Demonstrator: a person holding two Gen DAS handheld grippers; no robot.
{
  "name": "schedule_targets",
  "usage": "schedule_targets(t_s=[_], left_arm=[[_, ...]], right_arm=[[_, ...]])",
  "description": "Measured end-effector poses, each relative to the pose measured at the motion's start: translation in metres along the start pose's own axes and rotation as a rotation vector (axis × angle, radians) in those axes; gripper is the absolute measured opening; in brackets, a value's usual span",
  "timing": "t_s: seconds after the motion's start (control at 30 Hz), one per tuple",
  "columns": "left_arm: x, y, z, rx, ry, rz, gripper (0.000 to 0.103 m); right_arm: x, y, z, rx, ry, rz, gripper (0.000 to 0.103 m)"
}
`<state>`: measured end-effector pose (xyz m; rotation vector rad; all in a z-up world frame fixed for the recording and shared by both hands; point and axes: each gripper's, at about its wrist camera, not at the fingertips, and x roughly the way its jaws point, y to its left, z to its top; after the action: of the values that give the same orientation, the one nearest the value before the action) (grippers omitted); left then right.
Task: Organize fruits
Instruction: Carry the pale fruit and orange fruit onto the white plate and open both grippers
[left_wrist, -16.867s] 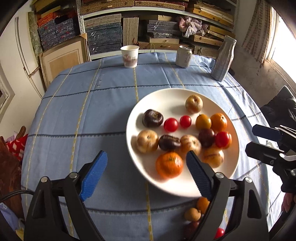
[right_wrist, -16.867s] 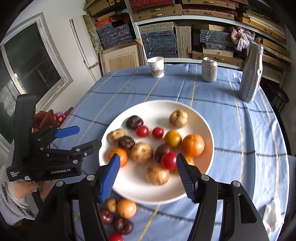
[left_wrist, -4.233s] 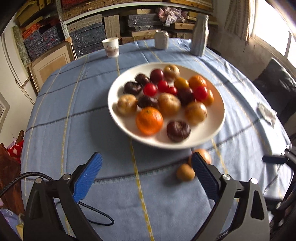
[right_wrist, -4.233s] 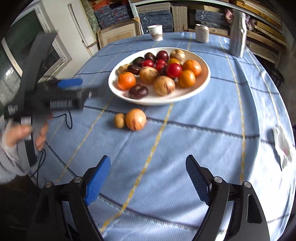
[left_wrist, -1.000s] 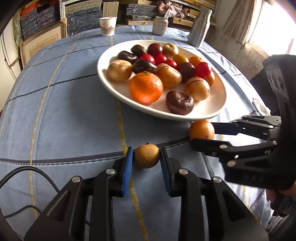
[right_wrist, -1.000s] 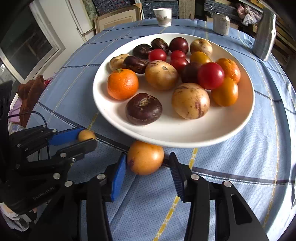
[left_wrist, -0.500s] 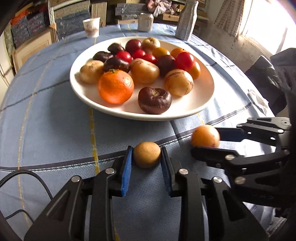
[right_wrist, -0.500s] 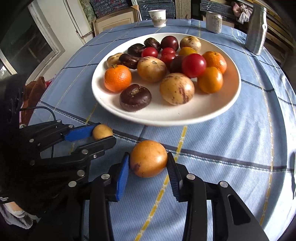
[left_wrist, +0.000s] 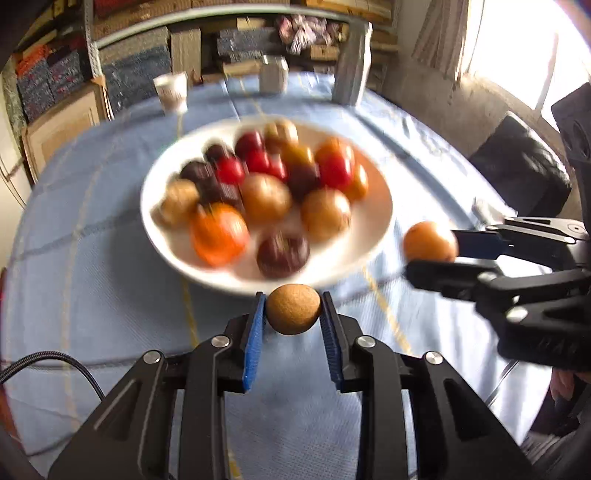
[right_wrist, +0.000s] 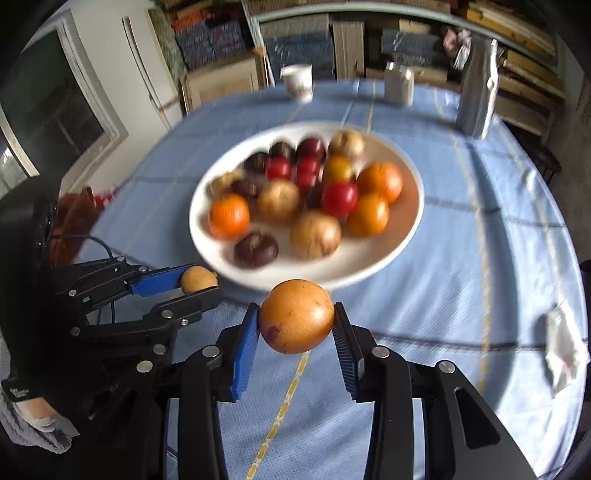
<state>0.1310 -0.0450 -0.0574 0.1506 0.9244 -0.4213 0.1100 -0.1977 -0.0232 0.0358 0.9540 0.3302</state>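
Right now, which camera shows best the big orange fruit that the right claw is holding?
The right wrist view. The big orange fruit sits close and sharp between the blue pads of the right claw, with its dark spot visible. In the left wrist view the same fruit is small, blurred and far to the right.

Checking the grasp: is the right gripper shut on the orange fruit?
Shut: both pads of the right gripper press the orange fruit, held above the tablecloth.
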Motion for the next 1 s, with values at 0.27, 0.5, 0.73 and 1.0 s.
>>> schedule_targets(t_s=[0.27, 0.5, 0.73, 1.0], left_arm=[[-0.086, 0.023, 0.090, -0.003, -0.192, 0.082, 0.028], [-0.113, 0.039, 0.149, -0.016, -0.280, 0.133, 0.028], [-0.046, 0.042, 0.139, -0.033, -0.170, 0.114, 0.028], [0.033, 0.051, 0.127, -0.064, -0.061, 0.089, 0.028]], right_arm=[[-0.099, -0.020, 0.070, -0.009, -0.263, -0.019, 0.040], [-0.130, -0.043, 0.128, 0.044, -0.404, -0.002, 0.040], [-0.062, -0.043, 0.133, 0.055, -0.291, 0.004, 0.040], [0.033, -0.059, 0.126, 0.092, -0.109, -0.024, 0.040]])
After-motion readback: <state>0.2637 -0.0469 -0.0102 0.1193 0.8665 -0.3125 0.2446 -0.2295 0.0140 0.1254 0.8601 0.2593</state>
